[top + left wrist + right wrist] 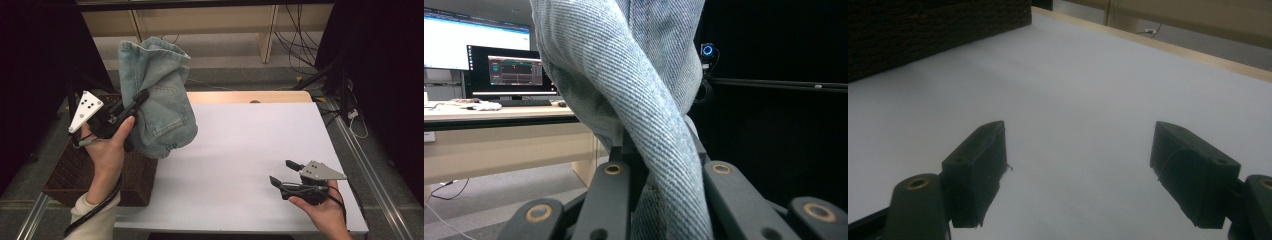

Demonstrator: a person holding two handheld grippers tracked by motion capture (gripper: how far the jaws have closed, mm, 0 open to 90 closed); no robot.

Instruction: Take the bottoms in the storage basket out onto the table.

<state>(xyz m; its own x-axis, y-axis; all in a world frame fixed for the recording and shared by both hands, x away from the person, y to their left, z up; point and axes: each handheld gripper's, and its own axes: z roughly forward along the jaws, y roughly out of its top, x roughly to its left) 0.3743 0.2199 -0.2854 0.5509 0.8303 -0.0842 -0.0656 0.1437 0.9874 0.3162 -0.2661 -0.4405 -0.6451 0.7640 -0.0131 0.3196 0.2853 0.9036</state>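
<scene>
Currently your left gripper [141, 96] is clamped on a bunched pair of light-blue jeans [160, 100], faded and creased, held up in the air above the wicker basket [65, 175] and the white surface's [240, 145] left edge. Left gripper view adds the denim's weave, twisted between the jaws. Your right gripper [284, 173] rests spread wide, holding nothing, low over the surface.

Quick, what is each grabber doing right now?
Left gripper: shut on the light blue denim garment, lifted above the table.
Right gripper: open, holding nothing, low over the white table.
</scene>
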